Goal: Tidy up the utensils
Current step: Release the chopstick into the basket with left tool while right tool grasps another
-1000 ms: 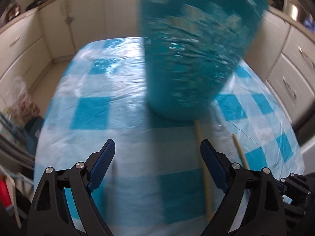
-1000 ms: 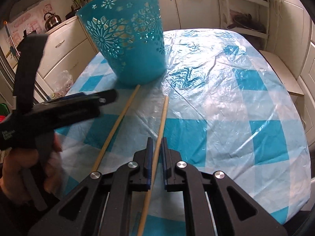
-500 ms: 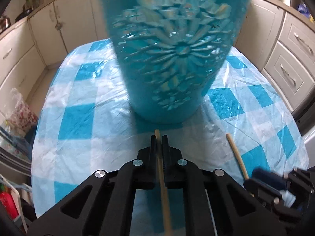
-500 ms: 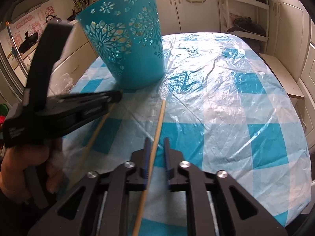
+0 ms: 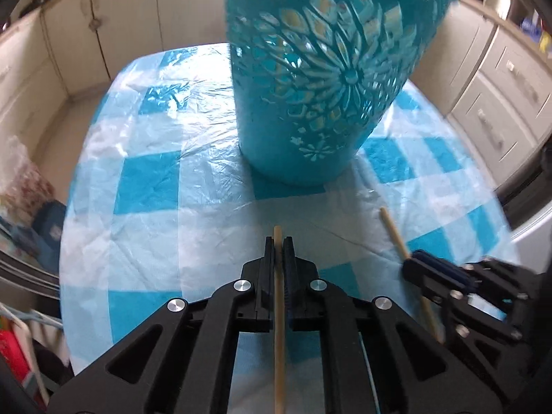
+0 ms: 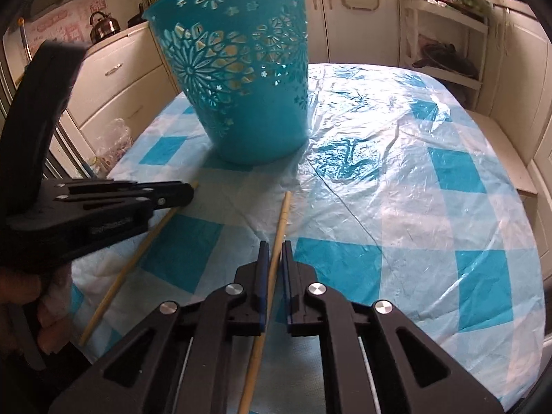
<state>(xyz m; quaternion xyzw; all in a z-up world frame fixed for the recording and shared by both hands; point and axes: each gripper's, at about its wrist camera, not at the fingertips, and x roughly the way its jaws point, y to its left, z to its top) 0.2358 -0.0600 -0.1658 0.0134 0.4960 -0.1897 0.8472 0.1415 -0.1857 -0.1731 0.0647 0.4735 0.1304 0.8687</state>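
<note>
A teal cut-out basket (image 5: 327, 86) (image 6: 241, 86) stands upright on the blue-and-white checked tablecloth (image 6: 414, 207). Two wooden chopsticks lie in front of it, tips toward the basket. My left gripper (image 5: 278, 241) is shut on the left chopstick (image 5: 279, 362); in the right wrist view the same gripper (image 6: 186, 191) covers the upper end of that chopstick (image 6: 138, 255). My right gripper (image 6: 275, 246) is shut on the right chopstick (image 6: 283, 217), whose tip sticks out ahead of the fingers. In the left wrist view the right gripper (image 5: 414, 264) holds that chopstick (image 5: 393, 231) at lower right.
Cream kitchen cabinets surround the table on all sides. A kettle (image 6: 103, 27) sits on the counter at back left and an open shelf rack (image 6: 445, 34) stands at back right. A plastic bag (image 5: 20, 186) lies on the floor beside the table. A hand (image 6: 20, 293) holds the left gripper.
My left gripper went from wide open to shut on the left chopstick and swung a little left of the basket. The right gripper loosened briefly, then closed again on its chopstick.
</note>
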